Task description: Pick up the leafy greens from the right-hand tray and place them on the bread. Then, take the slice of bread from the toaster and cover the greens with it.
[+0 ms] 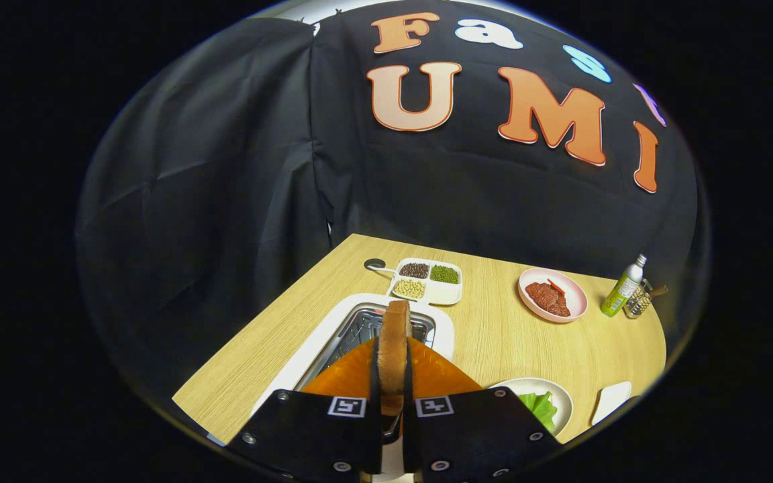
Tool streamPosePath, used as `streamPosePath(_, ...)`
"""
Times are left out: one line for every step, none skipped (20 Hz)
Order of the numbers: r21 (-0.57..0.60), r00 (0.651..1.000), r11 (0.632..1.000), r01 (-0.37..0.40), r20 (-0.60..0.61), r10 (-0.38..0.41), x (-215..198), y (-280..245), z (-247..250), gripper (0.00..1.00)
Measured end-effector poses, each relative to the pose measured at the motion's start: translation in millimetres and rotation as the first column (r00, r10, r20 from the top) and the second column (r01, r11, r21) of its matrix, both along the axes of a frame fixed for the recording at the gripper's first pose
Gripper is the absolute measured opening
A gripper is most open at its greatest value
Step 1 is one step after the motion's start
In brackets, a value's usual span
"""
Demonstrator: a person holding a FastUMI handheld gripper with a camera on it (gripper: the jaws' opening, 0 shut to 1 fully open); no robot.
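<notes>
Above the toaster (pixel 373 329), tongs (pixel 392 376) clamp a browned bread slice (pixel 394 349) upright, edge-on.

No words or numbers can be read on the light wooden table (pixel 494 335). A square coded marker (pixel 347 406) is borne by each finger of the gripper (pixel 392 362), by which the upright brown slice of bread (pixel 396 332) is clamped. The label on the slim green bottle (pixel 623 288), far right, is too small to be read.

The pale wooden surface (pixel 494 335) carries a white toaster (pixel 333 335), a divided dish of beans (pixel 427 282), a pink plate (pixel 553 295), a bottle (pixel 623 287), and a plate of greens (pixel 547 402), perhaps lettuce.
</notes>
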State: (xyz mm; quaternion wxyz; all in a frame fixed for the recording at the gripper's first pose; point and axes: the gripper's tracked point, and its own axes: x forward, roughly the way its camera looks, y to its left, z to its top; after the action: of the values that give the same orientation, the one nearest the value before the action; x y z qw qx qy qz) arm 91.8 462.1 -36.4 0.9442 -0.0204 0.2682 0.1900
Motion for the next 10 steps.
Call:
streamPosePath(0.011, 1.000, 1.000, 0.001, 0.015, -0.001, 0.6, -1.8, 7.0, 0.13)
streamPosePath(0.019, 1.000, 1.000, 0.000, 0.028, -0.001, 0.8, -3.8, 12.7, 0.12)
streamPosePath(0.026, 0.999, 1.000, 0.001, 0.035, -0.002, 1.6, -6.2, 17.1, 0.12)
streamPosePath(0.038, 0.999, 0.999, 0.000, 0.037, -0.001, 0.8, -6.9, 20.1, 0.13)
streamPosePath(0.053, 0.999, 0.999, 0.003, 0.037, -0.005, 0.7, -9.2, 24.2, 0.12)
streamPosePath(0.069, 0.999, 0.998, 0.004, 0.041, -0.007, 1.0, -11.9, 29.3, 0.12)
streamPosePath(0.080, 0.999, 0.997, 0.007, 0.047, -0.011, 2.0, -15.3, 35.0, 0.12)
streamPosePath(0.097, 0.999, 0.995, 0.007, 0.050, -0.012, 1.4, -18.7, 40.3, 0.12)
streamPosePath(0.122, 0.999, 0.992, 0.010, 0.042, -0.015, -0.4, -21.7, 45.6, 0.12)
streamPosePath(0.150, 0.999, 0.989, 0.010, 0.038, -0.016, -0.4, -24.5, 52.1, 0.12)
